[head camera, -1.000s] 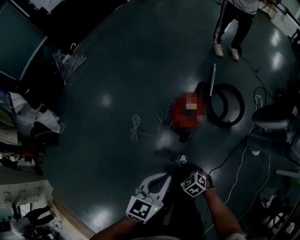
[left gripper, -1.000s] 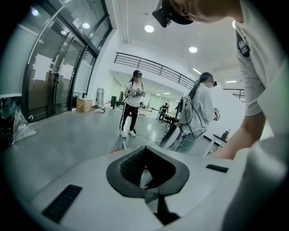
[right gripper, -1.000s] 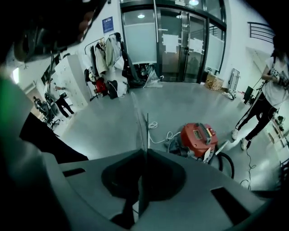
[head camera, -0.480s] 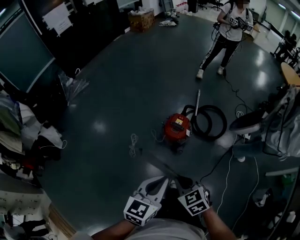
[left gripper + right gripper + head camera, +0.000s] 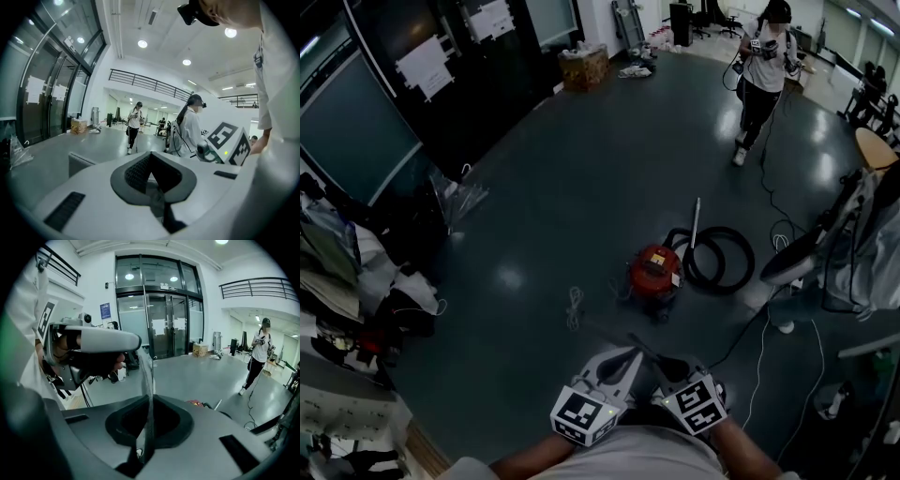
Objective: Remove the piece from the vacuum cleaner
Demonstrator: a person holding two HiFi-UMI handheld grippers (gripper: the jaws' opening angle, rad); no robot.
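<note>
Both grippers sit low and close to the person's body, side by side, well short of the job. The left gripper [image 5: 628,354], white with a black-and-white marker cube, has its jaws drawn together in its own view [image 5: 150,158] and nothing sits between them. Same story for the right gripper [image 5: 662,362]: in its own view [image 5: 143,363] the jaws meet in one thin blade and the claw is empty. Out ahead on the glossy dark grey floor [image 5: 581,169] stands the small round red vacuum cleaner [image 5: 655,270], well apart from both claws, and no one is touching it. Its black ribbed hose [image 5: 724,260] lies coiled just to its right, touching the body, and a slim silver wand tube [image 5: 695,223] angles up across the coil. The right gripper view catches only a sliver of the red body [image 5: 196,402] over the gripper's housing. A loose white cord [image 5: 573,307] lies on the floor to the vacuum's left. Far across the room a person in a white top and dark trousers [image 5: 763,66] is walking, and a brown cardboard box [image 5: 585,66] rests by the wall.
</note>
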